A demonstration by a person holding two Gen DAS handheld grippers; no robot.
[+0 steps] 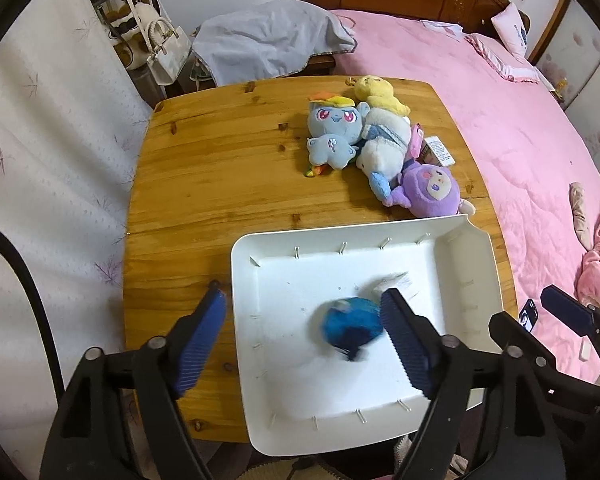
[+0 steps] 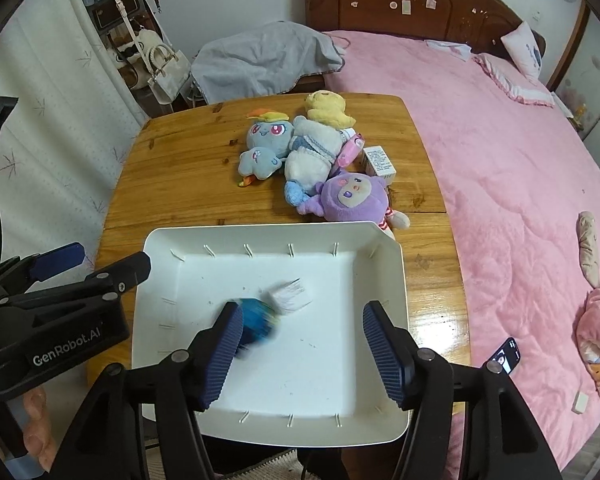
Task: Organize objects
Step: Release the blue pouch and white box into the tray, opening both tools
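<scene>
Fingers [image 2: 224, 344] parted over blurred blue toy [image 2: 256, 326]; only right view shows phone [image 2: 506, 356].

Tray at the near table edge, plush toys behind it

A blurred toy [image 1: 350, 326], seemingly round, lies in the tray [image 1: 476, 276]; the plush pile [image 1: 380, 140] sits behind on the table [image 1: 220, 168], bed [image 1: 520, 140] to the right.

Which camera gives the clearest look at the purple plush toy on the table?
The right wrist view: the purple plush toy faces the camera there, with its whole face and round head visible just beyond the white tray. The left wrist view shows the same toy tilted sideways by the tray's far right corner, its face less plain.
</scene>
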